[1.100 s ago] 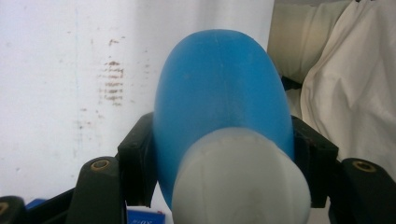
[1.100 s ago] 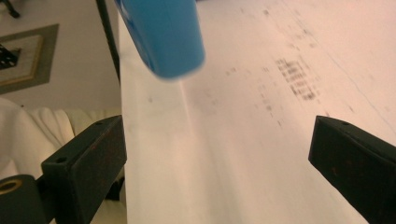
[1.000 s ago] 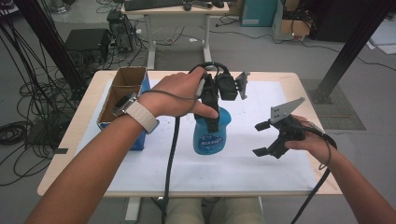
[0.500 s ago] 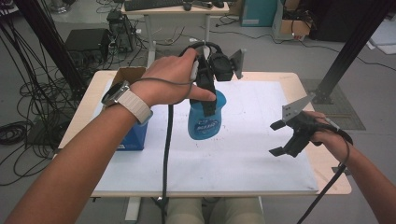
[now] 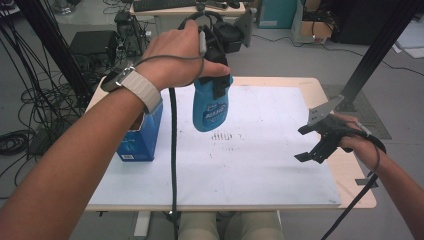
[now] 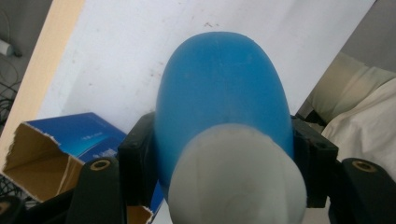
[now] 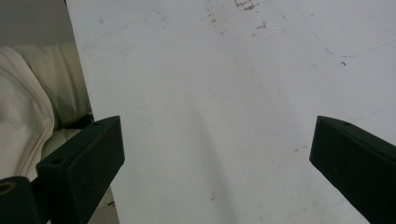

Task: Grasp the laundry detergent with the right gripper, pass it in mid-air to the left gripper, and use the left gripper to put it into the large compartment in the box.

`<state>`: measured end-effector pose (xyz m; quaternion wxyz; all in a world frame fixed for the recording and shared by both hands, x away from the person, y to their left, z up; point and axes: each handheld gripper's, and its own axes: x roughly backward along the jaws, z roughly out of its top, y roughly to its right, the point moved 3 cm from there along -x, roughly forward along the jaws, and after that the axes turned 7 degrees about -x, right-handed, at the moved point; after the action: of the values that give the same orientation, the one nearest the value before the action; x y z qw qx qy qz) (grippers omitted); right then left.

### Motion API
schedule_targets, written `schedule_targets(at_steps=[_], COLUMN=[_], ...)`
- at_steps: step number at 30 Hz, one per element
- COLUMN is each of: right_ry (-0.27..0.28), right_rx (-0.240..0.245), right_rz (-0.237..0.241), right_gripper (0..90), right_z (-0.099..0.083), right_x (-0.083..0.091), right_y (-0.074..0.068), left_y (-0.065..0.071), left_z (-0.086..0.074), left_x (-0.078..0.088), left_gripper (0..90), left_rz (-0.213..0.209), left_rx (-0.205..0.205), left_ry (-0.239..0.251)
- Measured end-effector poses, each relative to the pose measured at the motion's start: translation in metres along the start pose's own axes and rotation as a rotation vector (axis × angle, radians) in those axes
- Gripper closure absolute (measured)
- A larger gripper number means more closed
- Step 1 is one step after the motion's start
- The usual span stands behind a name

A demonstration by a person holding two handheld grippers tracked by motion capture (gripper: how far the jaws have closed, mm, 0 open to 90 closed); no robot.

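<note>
Blue bottle [image 5: 211,102] clenched in left gripper [image 5: 219,85] jaws (off the table) — right gripper [image 5: 312,150] jaws released.

left gripper [image 5: 216,75] raised blue bottle [image 5: 211,102] | right gripper [image 5: 315,145] shifted right

open blue box [image 5: 141,135], white mat [image 5: 250,165], table [image 5: 310,85]

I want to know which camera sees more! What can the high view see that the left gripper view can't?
High view alone: the right gripper with open, empty jaws, the watch on the left wrist, and the floor cables. Left gripper view alone: the blue bottle's white cap up close, with black pads pressing its sides. Both share the bottle, the torn blue box and the white table sheet.
</note>
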<state>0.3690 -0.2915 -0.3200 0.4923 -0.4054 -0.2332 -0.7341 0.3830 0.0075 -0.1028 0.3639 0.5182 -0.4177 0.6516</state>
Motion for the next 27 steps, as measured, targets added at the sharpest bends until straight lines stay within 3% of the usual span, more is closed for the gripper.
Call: schedule_targets(at_steps=[3,5,11,13,14,21,23,26,27], right_ry=[0.000,0.015,0.027,0.026,0.024,0.020,0.020,0.018,0.020], right_rx=[-0.024,-0.036,-0.068,-0.066,-0.066,-0.066,-0.065,-0.068,-0.069], right_rz=[-0.008,-0.015,-0.022,-0.026,-0.027,-0.033,-0.032,-0.038,-0.037], right_gripper=[3.1,3.1,3.1,3.1,3.1,3.1,3.1,3.0,3.1], right_z=[-0.001,-0.003,-0.005,-0.005,-0.006,-0.006,-0.007,-0.007,-0.007], right_x=[0.002,0.001,0.001,0.001,0.001,0.001,0.001,0.001,0.001], right_y=[0.002,0.003,0.006,0.007,0.007,0.008,0.009,0.010,0.010], left_y=[-0.007,-0.013,-0.026,-0.030,-0.035,-0.051,-0.057,-0.061,-0.067], left_z=[-0.002,-0.004,-0.012,-0.015,-0.018,-0.031,-0.039,-0.045,-0.052], left_x=[0.006,0.012,0.021,0.023,0.025,0.031,0.035,0.038,0.041], left_gripper=[37.3,37.3,37.3,37.4,37.3,37.4,37.4,37.4,37.4], left_rz=[0.001,0.010,0.035,0.042,0.046,0.054,0.065,0.058,0.058], left_rx=[0.044,0.100,0.173,0.197,0.230,0.312,0.374,0.404,0.443], left_ry=[-0.006,-0.007,-0.020,-0.030,-0.030,-0.029,-0.033,-0.032,-0.029])
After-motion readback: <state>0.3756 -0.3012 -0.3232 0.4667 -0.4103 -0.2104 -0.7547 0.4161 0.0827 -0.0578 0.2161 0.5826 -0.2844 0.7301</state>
